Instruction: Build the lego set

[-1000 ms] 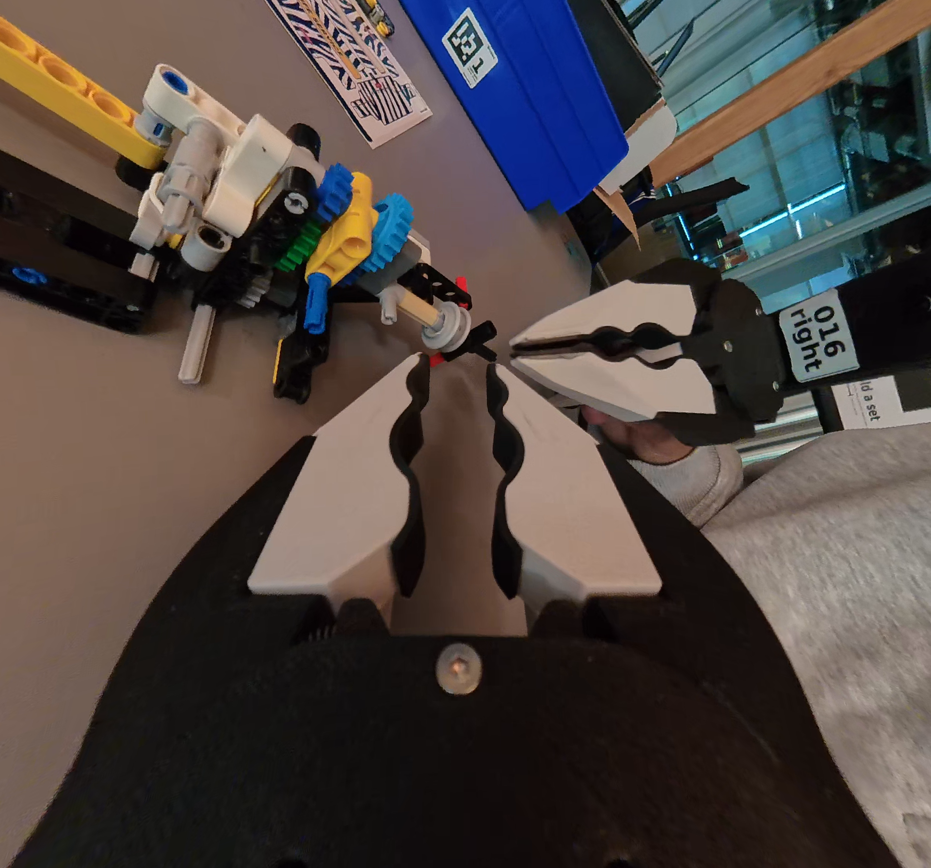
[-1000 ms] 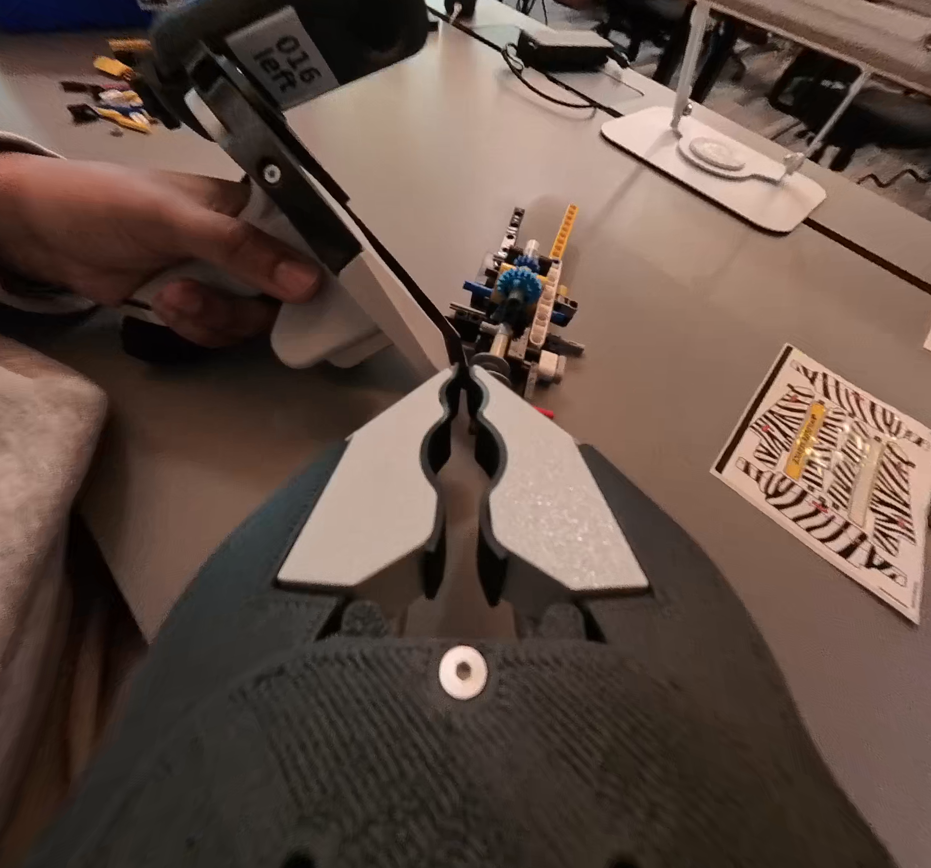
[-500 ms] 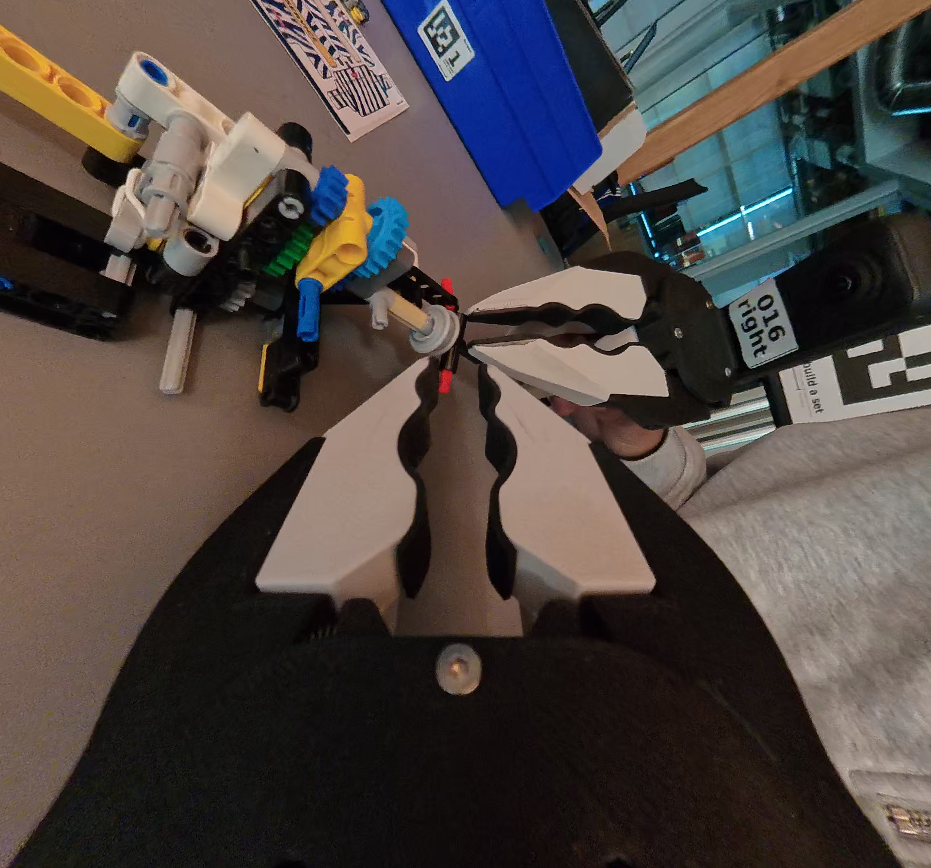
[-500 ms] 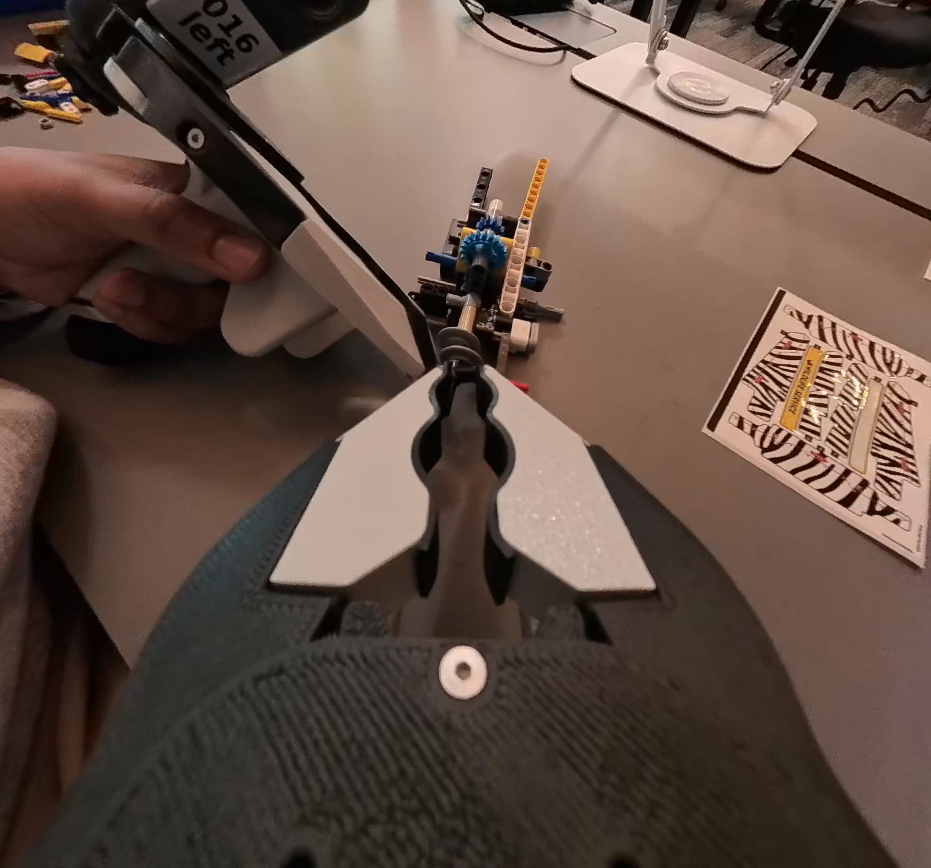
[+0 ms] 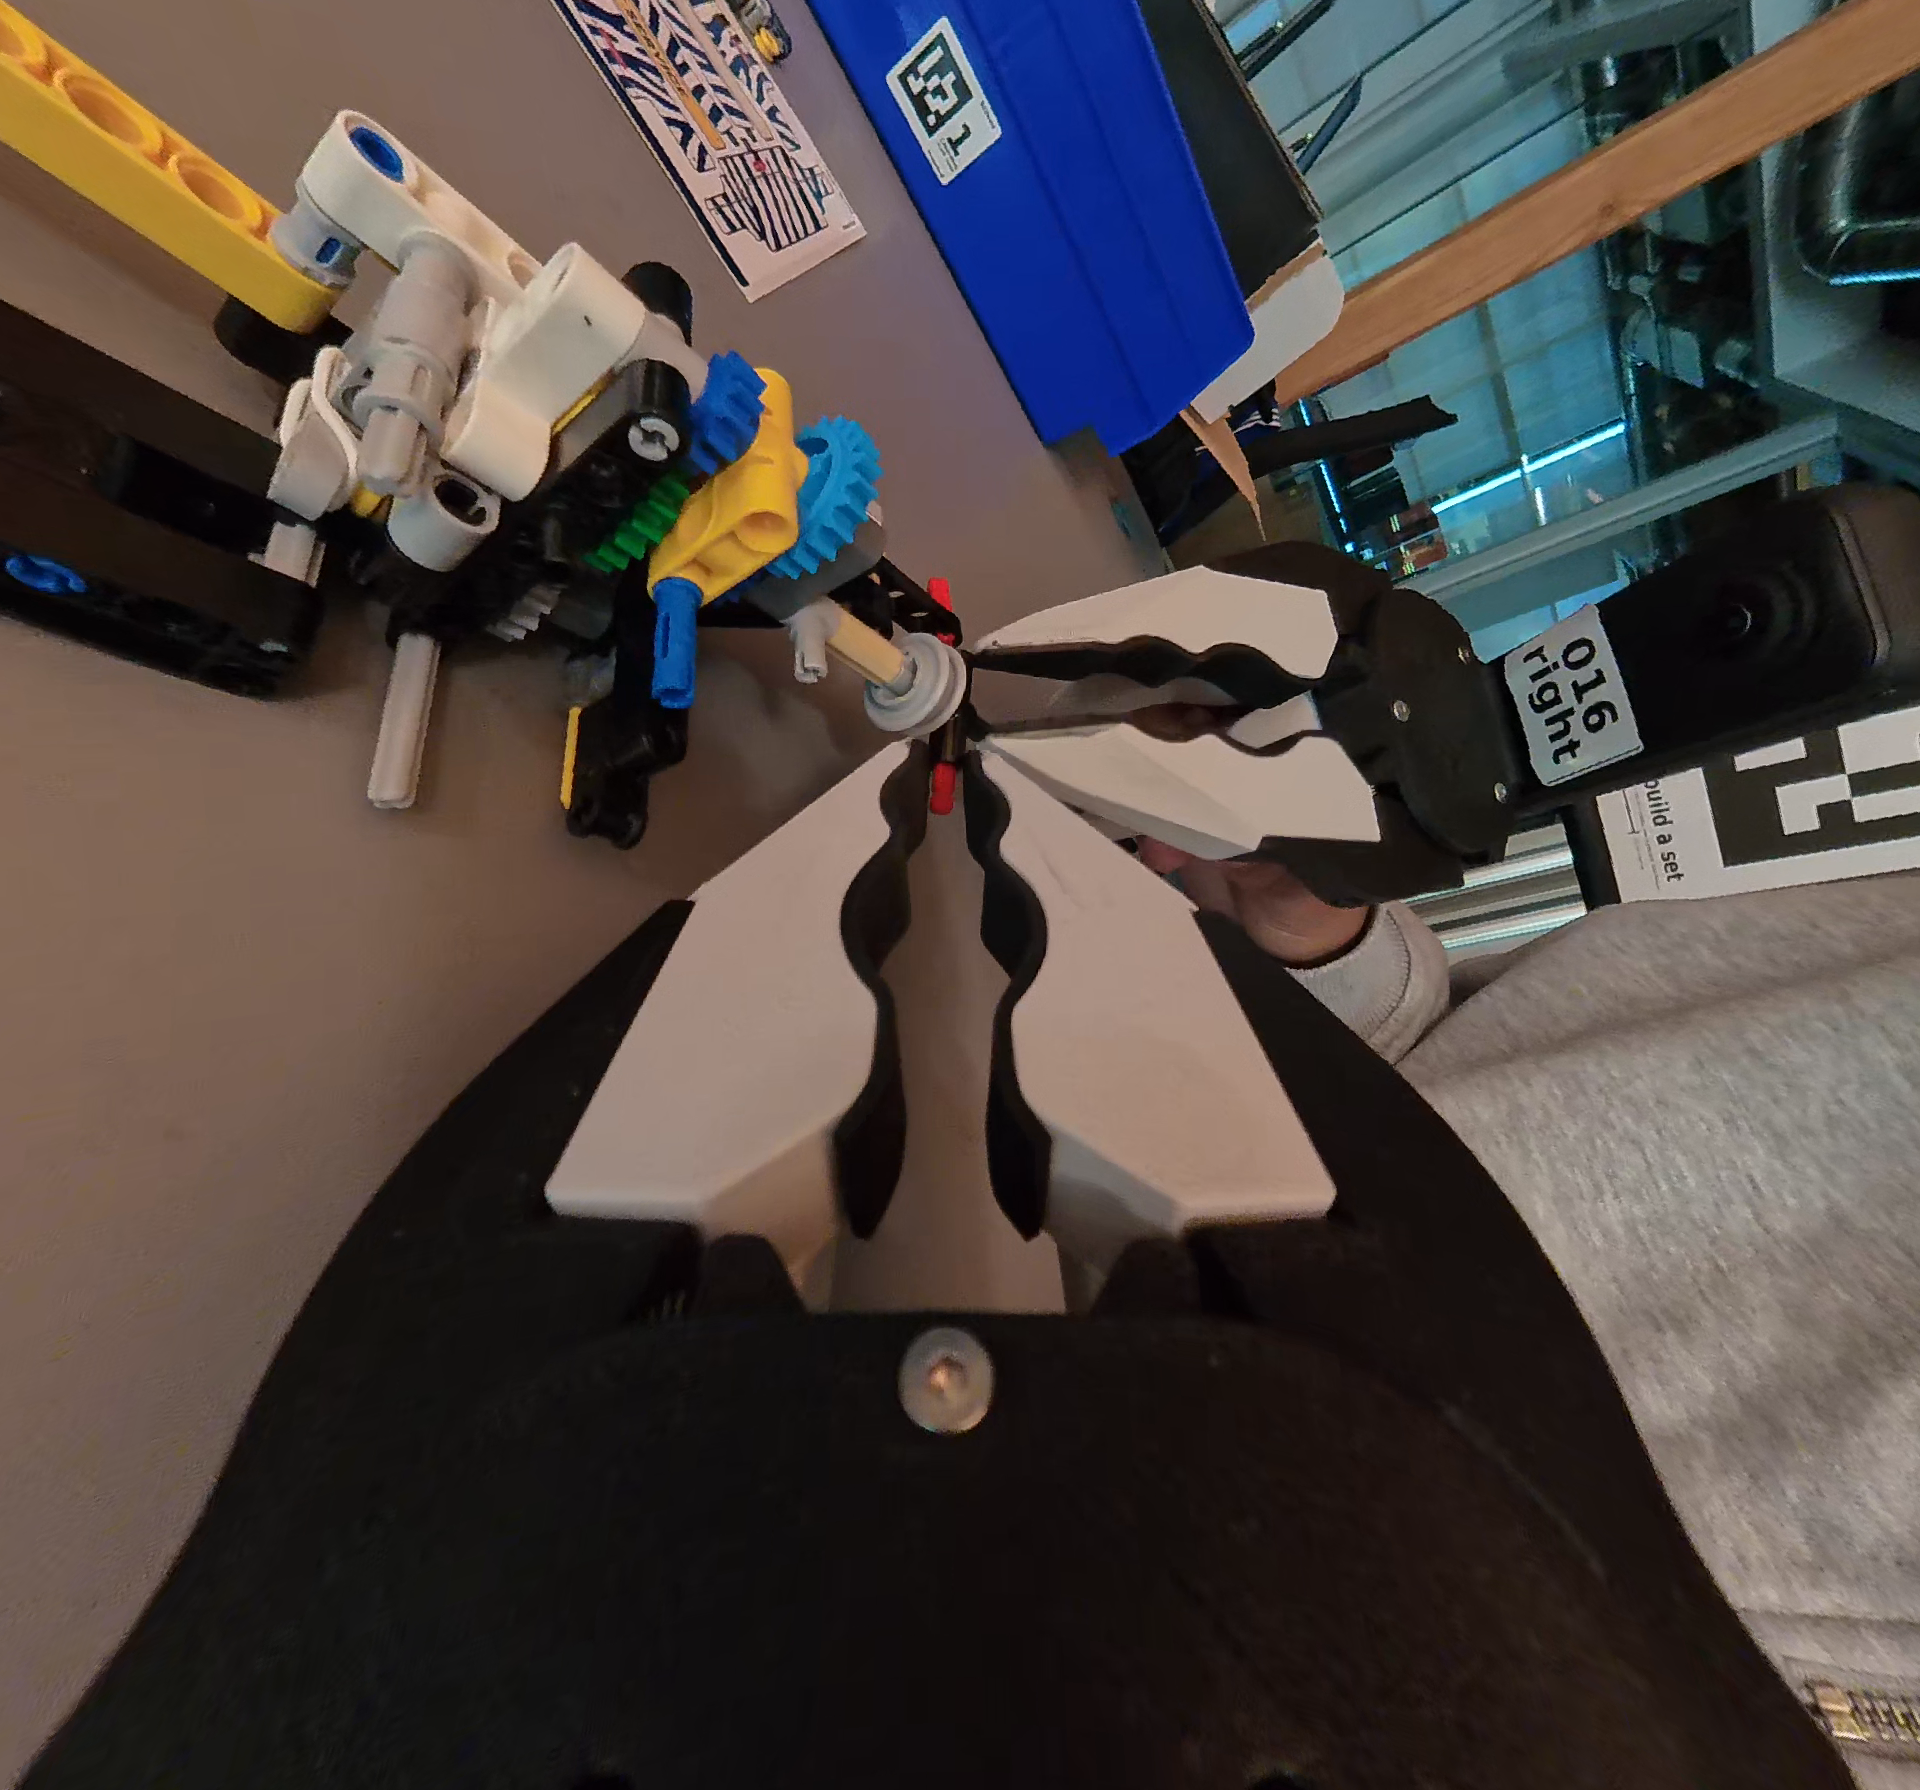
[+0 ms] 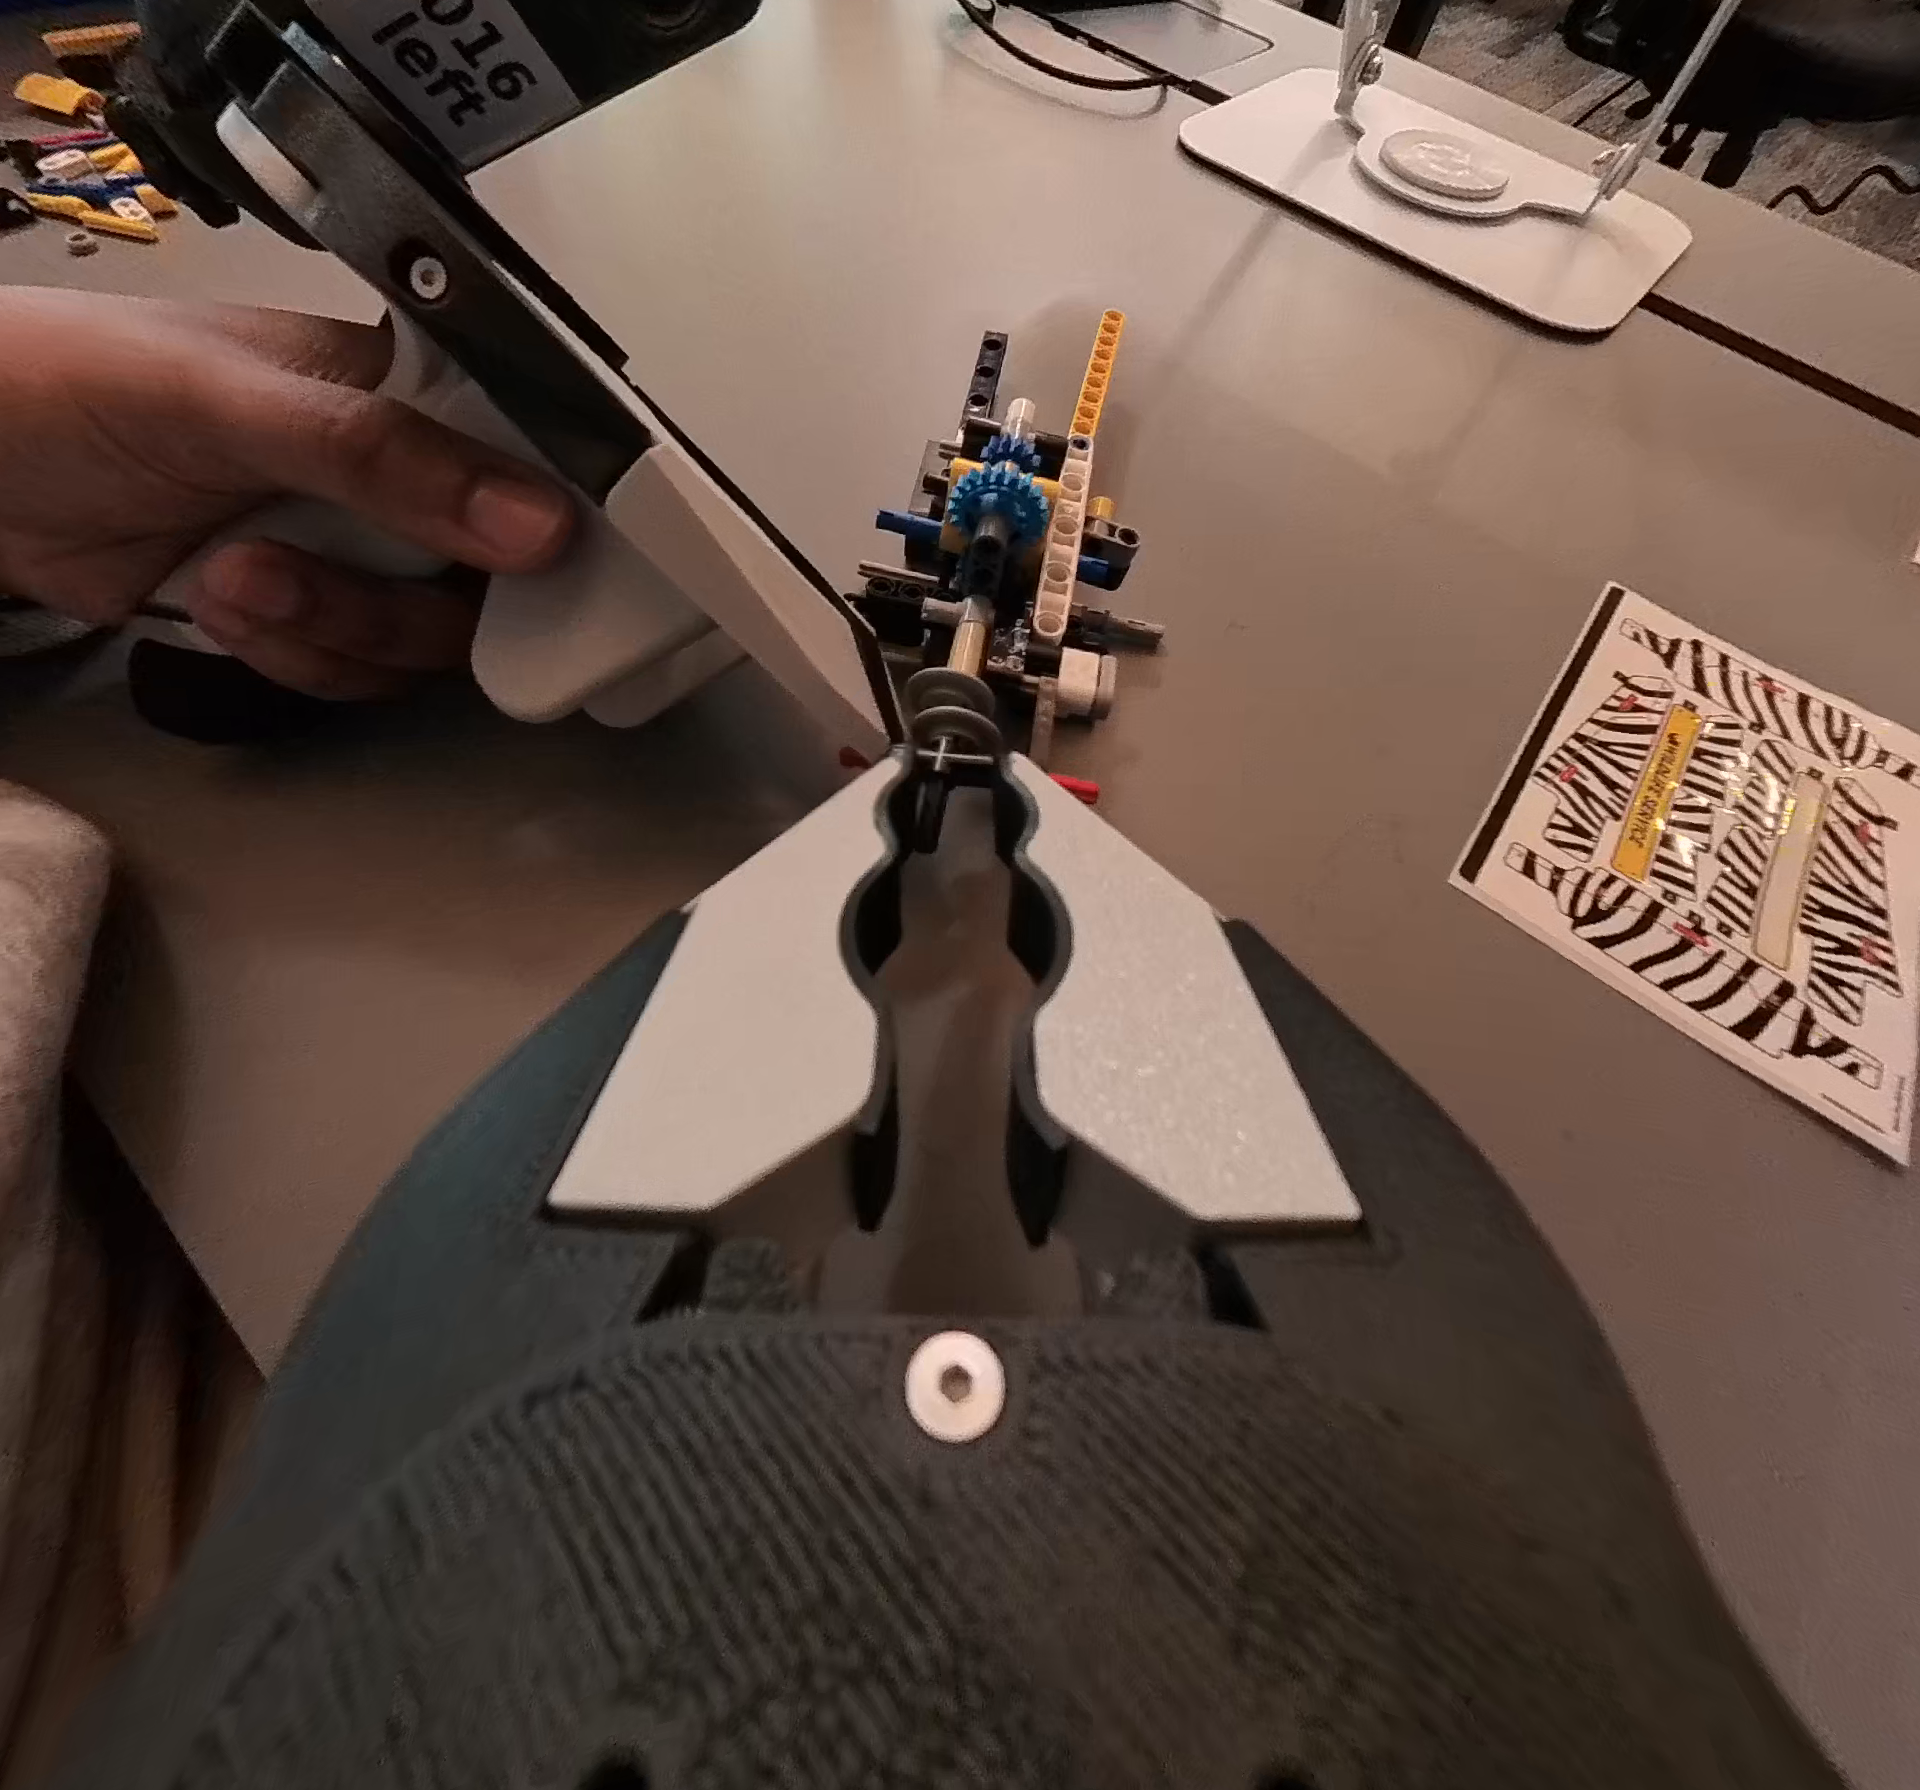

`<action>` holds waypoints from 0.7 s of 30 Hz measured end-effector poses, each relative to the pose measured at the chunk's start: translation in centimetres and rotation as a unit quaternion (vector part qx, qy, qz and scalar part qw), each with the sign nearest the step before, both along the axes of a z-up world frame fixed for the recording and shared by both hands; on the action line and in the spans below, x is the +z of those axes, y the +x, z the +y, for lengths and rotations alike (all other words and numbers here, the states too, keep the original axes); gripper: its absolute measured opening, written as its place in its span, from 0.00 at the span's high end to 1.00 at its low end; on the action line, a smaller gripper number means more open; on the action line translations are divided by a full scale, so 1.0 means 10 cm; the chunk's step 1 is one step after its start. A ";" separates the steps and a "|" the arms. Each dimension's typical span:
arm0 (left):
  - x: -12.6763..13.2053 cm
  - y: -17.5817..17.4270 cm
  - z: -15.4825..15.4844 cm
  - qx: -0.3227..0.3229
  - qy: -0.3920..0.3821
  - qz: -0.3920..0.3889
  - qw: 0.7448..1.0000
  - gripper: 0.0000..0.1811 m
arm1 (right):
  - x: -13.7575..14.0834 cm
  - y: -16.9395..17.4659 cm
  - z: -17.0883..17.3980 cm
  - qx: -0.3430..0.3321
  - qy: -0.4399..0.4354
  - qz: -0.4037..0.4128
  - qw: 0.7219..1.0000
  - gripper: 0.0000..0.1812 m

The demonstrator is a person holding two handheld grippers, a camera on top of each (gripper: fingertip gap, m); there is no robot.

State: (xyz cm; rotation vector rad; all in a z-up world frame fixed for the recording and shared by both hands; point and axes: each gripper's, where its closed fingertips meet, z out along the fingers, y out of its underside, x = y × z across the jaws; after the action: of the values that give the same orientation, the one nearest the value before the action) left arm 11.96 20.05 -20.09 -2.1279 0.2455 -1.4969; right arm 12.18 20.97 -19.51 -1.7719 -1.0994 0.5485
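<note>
The lego model (image 5: 582, 493) is lying on the table (image 5: 208, 1013), part built, with gears (image 5: 831, 483) already on. The right gripper (image 5: 971, 701) is pinching a small black piece at the model's axle tip. The left gripper (image 5: 940, 795), slightly spread, is holding nothing beside it. Loose pieces (image 6: 83, 182) are waiting far behind the model.

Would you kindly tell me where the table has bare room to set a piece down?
Bare table lies between the lego model and the sticker sheet, and beyond the model toward the white stand base. It is crowded where both claws meet the model's axle end.
</note>
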 end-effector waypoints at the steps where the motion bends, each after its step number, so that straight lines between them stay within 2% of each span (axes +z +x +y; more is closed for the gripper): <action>1: 0.00 0.00 0.00 0.001 0.000 0.000 1.000 0.98 | 0.00 0.00 -0.01 0.003 0.001 -0.001 1.000 0.90; 5: 0.00 0.00 0.00 0.001 0.000 -0.001 1.000 0.98 | 0.01 0.02 0.03 -0.010 0.017 -0.006 1.000 0.76; 12: 0.01 -0.01 0.00 0.002 -0.003 -0.006 1.000 0.98 | -0.01 0.05 0.07 -0.019 -0.003 -0.001 1.000 0.73; 21: 0.04 -0.02 0.01 0.000 -0.012 -0.024 1.000 0.99 | -0.08 0.02 0.05 -0.012 -0.006 -0.023 1.000 0.75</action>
State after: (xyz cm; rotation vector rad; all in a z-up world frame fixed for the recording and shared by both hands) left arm 11.76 20.12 -19.70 -2.1085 0.2108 -1.5564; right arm 12.41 21.50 -20.28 -1.8136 -1.1077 0.5022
